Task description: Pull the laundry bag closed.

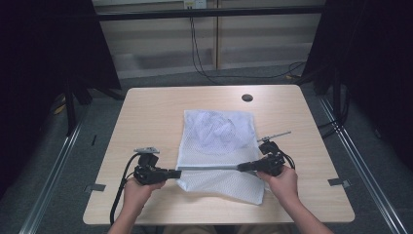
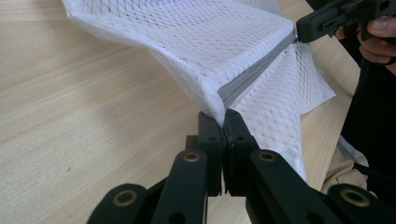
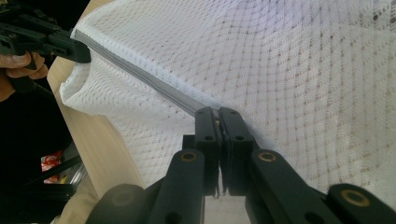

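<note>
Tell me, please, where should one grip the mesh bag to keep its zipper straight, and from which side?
Probably best at the two ends of the grey zipper, one gripper coming in from each side edge of the mesh bag. That band is firmer than the loose netting. The left gripper and right gripper already pinch it this way, and it runs taut between them.
</note>
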`<state>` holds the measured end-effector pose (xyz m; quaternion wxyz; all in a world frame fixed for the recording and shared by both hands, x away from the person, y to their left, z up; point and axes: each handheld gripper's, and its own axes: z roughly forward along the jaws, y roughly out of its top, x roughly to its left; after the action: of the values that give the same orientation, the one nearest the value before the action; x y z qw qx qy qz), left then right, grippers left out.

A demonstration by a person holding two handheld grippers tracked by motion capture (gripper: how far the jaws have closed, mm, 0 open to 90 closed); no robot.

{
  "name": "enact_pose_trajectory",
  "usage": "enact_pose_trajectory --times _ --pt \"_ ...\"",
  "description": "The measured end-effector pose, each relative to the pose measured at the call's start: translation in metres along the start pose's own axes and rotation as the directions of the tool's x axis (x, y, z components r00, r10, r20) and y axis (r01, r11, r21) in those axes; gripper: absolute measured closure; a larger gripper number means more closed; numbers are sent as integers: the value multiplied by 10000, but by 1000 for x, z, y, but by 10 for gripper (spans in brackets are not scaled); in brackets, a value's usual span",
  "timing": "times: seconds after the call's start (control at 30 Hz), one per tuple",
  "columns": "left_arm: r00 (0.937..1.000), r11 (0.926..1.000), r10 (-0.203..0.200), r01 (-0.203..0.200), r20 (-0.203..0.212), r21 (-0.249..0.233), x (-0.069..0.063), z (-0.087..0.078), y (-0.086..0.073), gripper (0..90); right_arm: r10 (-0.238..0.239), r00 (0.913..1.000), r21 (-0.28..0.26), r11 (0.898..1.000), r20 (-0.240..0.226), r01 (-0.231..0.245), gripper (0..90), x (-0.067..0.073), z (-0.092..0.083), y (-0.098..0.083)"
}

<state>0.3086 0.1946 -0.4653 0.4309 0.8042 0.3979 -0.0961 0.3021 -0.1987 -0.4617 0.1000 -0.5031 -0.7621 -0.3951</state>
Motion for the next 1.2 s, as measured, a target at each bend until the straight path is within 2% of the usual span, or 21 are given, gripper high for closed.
enact_pose_trajectory --times 1.2 --pt "9999 9999 -105 105 1 51 -1 1 0 882 66 10000 -92 9999 63 -66 871 -6 -7 -4"
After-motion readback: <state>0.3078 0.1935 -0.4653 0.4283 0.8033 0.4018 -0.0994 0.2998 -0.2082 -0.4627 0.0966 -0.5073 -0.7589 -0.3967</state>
